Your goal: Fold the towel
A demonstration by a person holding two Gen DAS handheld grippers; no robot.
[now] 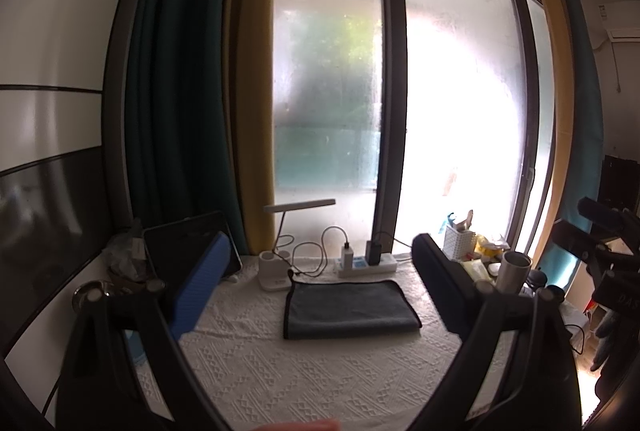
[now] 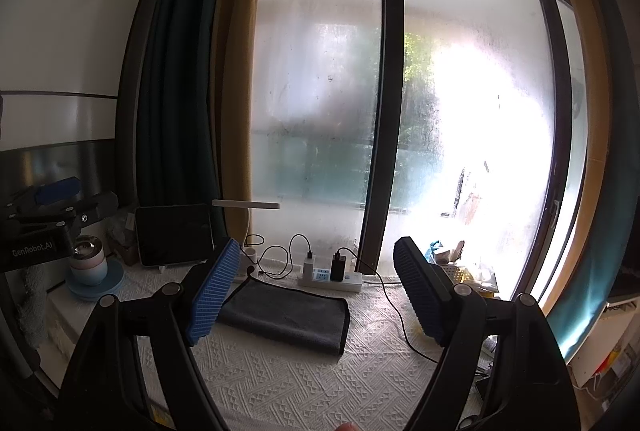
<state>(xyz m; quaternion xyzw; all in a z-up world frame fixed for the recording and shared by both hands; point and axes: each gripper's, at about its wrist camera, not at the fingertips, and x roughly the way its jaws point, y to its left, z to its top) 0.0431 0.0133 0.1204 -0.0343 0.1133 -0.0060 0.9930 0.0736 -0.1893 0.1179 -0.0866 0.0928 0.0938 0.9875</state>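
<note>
Both tools hang above the near part of the table with nothing between their fingers. The left gripper (image 1: 316, 295) has its jaws spread wide, ribbed blue pads (image 1: 202, 291) facing inward, and the right gripper (image 2: 316, 295) is spread just as wide, its own ribbed pads (image 2: 216, 297) bare.

The towel (image 1: 348, 309) lies ahead of and below both, flat on the table, not touched by either. In the left wrist view it sits almost centred between the fingers; in the right wrist view the towel (image 2: 288, 317) lies left of centre, its left end hidden behind the left finger. Its long axis runs left to right, across the fingers' pointing direction. It already looks doubled: the right end shows a rounded, layered edge. Neither tool is clearly nearer; each seems placed to take its own end.

The towel is soft grey pile, thick, bound in a dark stitched border, and should drape limply when lifted. Under it, a white tablecloth (image 1: 280, 371) with a raised woven diamond pattern could drag if pinched along with the towel.

Just beyond its far edge sit a white power strip (image 1: 366, 265) with chargers and looping cables, a desk lamp (image 1: 298, 207) and a tablet (image 2: 172, 235).
</note>
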